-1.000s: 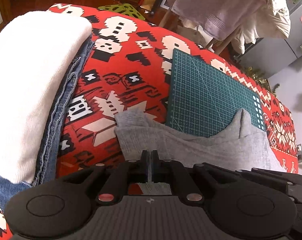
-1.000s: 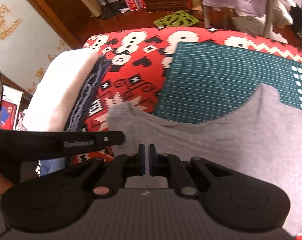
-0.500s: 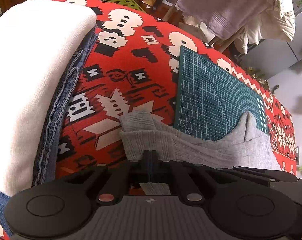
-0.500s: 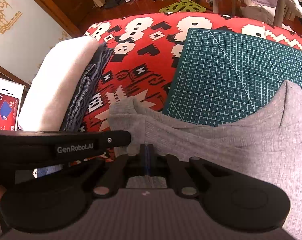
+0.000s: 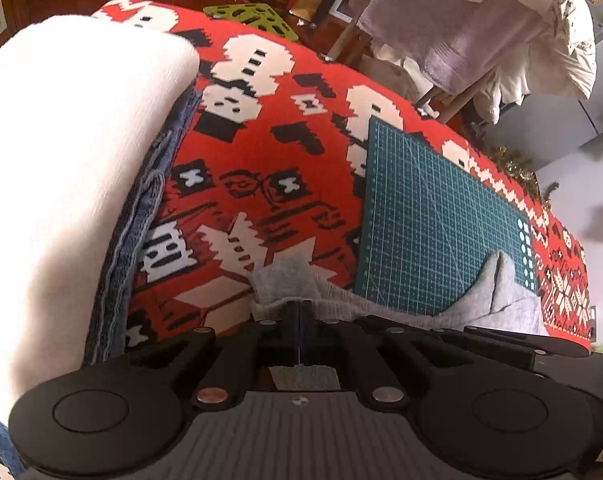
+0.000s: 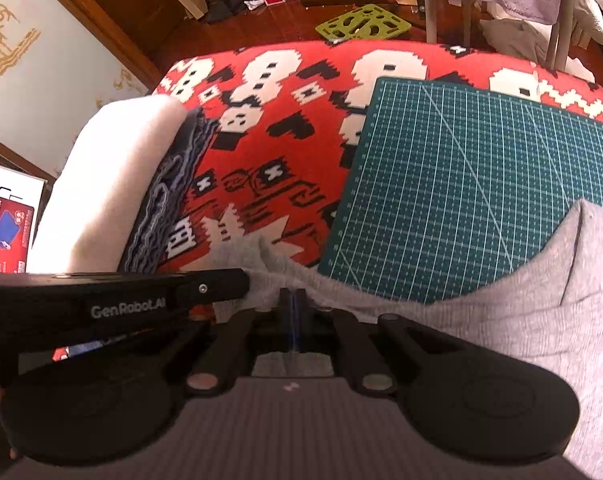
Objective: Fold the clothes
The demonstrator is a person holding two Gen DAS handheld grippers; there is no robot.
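A grey knit garment (image 6: 501, 308) lies across the near edge of the green cutting mat (image 6: 481, 184) and the red patterned cloth (image 6: 285, 104). My right gripper (image 6: 293, 294) is shut on the garment's near edge. My left gripper (image 5: 298, 305) is shut on the same grey garment (image 5: 285, 280) near its left corner, which sticks up past the fingers. The left gripper's black body (image 6: 113, 300) shows in the right wrist view, just left of the right one. The garment's right part rises in a peak (image 5: 501, 276) over the mat (image 5: 433, 220).
A folded stack, a white garment (image 5: 69, 152) on blue denim (image 5: 141, 216), sits at the left of the table. Beyond the far edge are a chair draped with towels (image 5: 461, 24), a green perforated mat (image 6: 361, 24) on the wood floor and a box (image 6: 9, 224) at left.
Both grippers have pulled the grey garment's edge back toward the near side and lifted it. More of the green mat shows now, and the cloth has bunched up at the fingers.
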